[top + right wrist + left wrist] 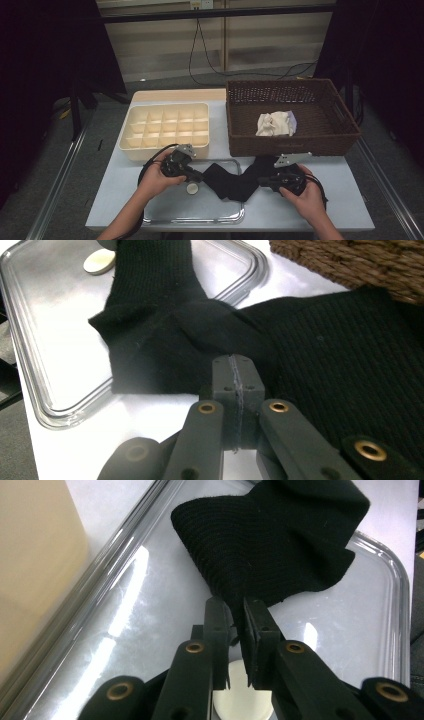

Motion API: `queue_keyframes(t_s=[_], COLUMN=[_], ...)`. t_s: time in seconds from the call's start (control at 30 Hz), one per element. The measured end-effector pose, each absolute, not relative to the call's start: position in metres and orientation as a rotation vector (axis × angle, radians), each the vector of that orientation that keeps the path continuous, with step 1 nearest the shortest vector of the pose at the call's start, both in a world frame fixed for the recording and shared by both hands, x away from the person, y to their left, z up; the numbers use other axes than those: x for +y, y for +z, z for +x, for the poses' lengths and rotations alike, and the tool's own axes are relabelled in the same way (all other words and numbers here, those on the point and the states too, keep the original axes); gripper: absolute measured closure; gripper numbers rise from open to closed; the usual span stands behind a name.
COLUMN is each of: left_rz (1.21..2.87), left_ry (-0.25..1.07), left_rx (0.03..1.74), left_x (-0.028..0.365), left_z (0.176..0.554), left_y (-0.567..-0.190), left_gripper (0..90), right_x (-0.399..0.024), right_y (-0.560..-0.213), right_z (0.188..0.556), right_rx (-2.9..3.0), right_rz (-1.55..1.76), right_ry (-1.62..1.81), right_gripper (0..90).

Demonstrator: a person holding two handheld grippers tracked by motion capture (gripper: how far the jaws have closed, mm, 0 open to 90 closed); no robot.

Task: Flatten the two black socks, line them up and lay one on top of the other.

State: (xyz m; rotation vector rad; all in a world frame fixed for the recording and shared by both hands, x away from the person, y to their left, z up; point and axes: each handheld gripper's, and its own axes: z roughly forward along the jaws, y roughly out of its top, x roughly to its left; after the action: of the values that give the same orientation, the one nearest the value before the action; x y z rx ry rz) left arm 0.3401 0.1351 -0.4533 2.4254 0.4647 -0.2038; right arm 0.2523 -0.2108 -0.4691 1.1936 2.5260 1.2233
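A black knitted sock (235, 181) lies twisted across the right end of a clear shallow tray (195, 212) and out onto the table. My left gripper (200, 176) is at the sock's left end. In the left gripper view it (235, 612) is shut on the edge of the sock (280, 535) just above the tray (125, 630). My right gripper (261, 181) is at the sock's right end. In the right gripper view its jaws (233, 362) are pressed together over the sock (165, 325), and I see no cloth between them.
A small white disc (192, 188) lies in the tray under the left gripper. A cream box with many compartments (165, 127) stands behind the tray. To its right, a brown wicker basket (290, 145) holds a crumpled white cloth (274, 123).
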Motion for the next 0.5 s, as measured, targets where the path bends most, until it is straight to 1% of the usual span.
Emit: queue_keyframes(t_s=[0.1, 0.13, 0.2, 0.23, 0.3, 0.33, 0.43, 0.47, 0.5], left_rz=[2.438, 2.422, 2.447, 2.431, 2.432, 2.459, 2.424, 2.426, 2.431], left_ry=[-0.195, -0.211, -0.196, -0.211, -0.205, -0.194, -0.216, -0.218, -0.212], left_rx=[0.458, 0.455, 0.438, 0.433, 0.445, 0.429, 0.441, 0.429, 0.426], left_x=[0.134, 0.133, 0.132, 0.132, 0.13, 0.13, 0.129, 0.13, 0.13], left_z=[0.339, 0.339, 0.339, 0.339, 0.337, 0.338, 0.337, 0.338, 0.338], left_y=[-0.453, -0.453, -0.452, -0.453, -0.454, -0.453, -0.454, -0.454, -0.453], left_gripper=[82.2, 82.1, 82.1, 82.1, 82.0, 82.0, 82.0, 82.0, 82.0], right_x=[-0.212, -0.211, -0.207, -0.204, -0.197, -0.192, -0.18, -0.175, -0.171], right_y=[-0.467, -0.465, -0.461, -0.459, -0.456, -0.455, -0.456, -0.459, -0.461], right_z=[0.253, 0.254, 0.256, 0.258, 0.261, 0.263, 0.269, 0.271, 0.272], right_rx=[2.509, 2.505, 2.494, 2.503, 2.513, 2.519, 2.542, 2.547, 2.553], right_rz=[1.198, 1.191, 1.184, 1.17, 1.143, 1.133, 1.109, 1.11, 1.098], right_ry=[1.233, 1.234, 1.243, 1.232, 1.221, 1.218, 1.199, 1.185, 1.176], right_gripper=[86.7, 84.9, 77.8, 73.8, 69.8, 65.8, 57.5, 56.1, 56.9])
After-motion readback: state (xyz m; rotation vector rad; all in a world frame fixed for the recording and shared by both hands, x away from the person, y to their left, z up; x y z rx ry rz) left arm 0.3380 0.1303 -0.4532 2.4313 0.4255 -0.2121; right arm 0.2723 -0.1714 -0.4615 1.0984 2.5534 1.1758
